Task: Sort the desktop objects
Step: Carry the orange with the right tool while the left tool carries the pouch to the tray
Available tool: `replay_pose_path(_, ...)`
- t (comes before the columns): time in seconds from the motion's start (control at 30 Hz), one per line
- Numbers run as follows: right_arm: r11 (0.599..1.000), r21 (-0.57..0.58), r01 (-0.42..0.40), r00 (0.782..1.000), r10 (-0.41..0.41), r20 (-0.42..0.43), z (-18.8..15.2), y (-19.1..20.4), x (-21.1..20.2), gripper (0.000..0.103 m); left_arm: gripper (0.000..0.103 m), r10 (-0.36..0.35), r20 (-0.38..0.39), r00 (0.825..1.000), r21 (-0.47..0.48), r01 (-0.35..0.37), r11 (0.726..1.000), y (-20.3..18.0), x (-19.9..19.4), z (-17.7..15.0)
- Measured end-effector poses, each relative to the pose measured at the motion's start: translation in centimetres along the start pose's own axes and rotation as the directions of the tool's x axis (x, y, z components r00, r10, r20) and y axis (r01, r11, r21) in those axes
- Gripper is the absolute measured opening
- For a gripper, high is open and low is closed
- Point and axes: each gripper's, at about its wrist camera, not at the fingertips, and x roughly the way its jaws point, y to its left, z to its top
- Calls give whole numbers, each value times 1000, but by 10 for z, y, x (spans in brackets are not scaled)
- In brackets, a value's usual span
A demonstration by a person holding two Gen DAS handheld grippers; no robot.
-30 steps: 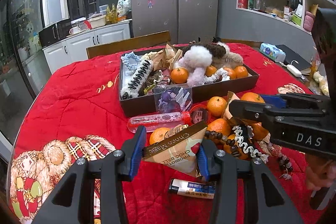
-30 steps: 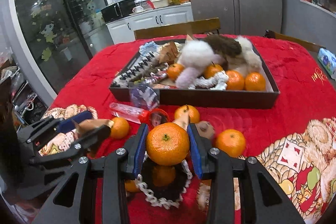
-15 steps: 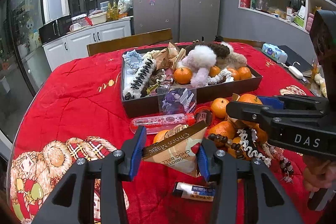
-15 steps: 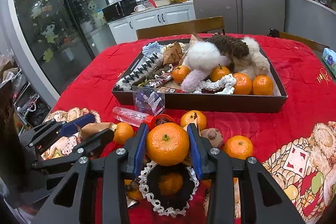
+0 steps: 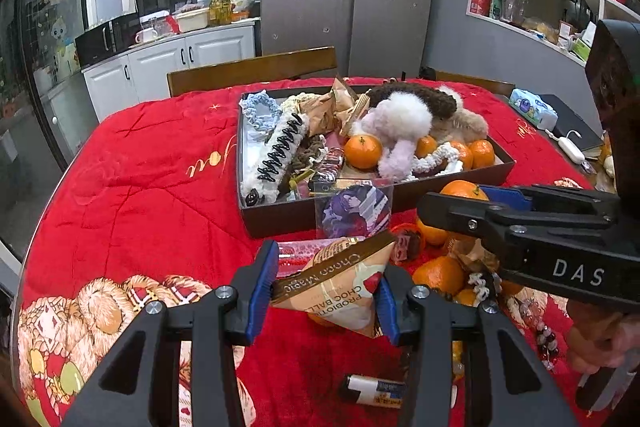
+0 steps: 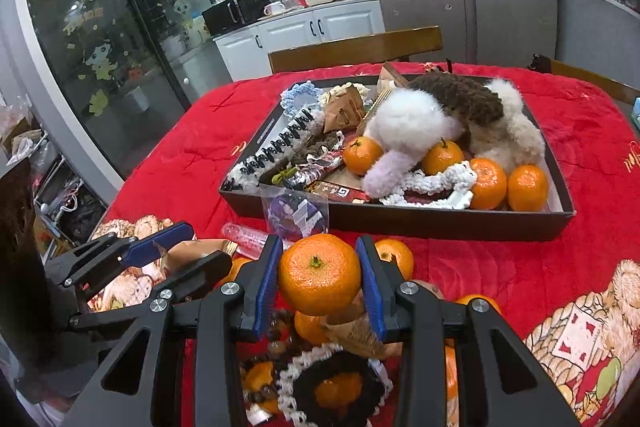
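Observation:
My left gripper [image 5: 326,287] is shut on a beige Choco Magic snack packet [image 5: 340,285], lifted over the red cloth. My right gripper [image 6: 320,281] is shut on a mandarin [image 6: 319,273], held above a pile of loose mandarins [image 6: 394,257], beads and a crochet scrunchie [image 6: 334,385]. Ahead stands the dark tray [image 5: 280,217] [image 6: 440,223], filled with mandarins, fluffy hair ties, a white hair claw [image 5: 280,153] and snack packets. In the left wrist view the right gripper [image 5: 520,223] comes in from the right; in the right wrist view the left gripper [image 6: 160,259] shows at lower left.
A clear card sleeve [image 5: 354,211] leans on the tray's front wall beside a pink tube [image 5: 292,253]. A small lighter [image 5: 374,391] lies near the front. A wooden chair [image 5: 252,69] stands behind the table. A tissue pack [image 5: 534,107] and charger sit at the right edge.
Both grippers have moved toward the tray with their loads; the tray looks larger and nearer. Neither grip has altered.

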Motion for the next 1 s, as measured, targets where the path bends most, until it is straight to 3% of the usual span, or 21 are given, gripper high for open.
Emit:
replay_pose_path(0.37,1000,16,-25,999,26,-34,29,-8,21,36,46,5,-51,999,-22,-6,1000,11,28,23)
replay_pose_path(1.0,998,35,-54,994,57,-91,67,-32,60,37,46,19,-47,999,-9,-19,1000,17,69,71)
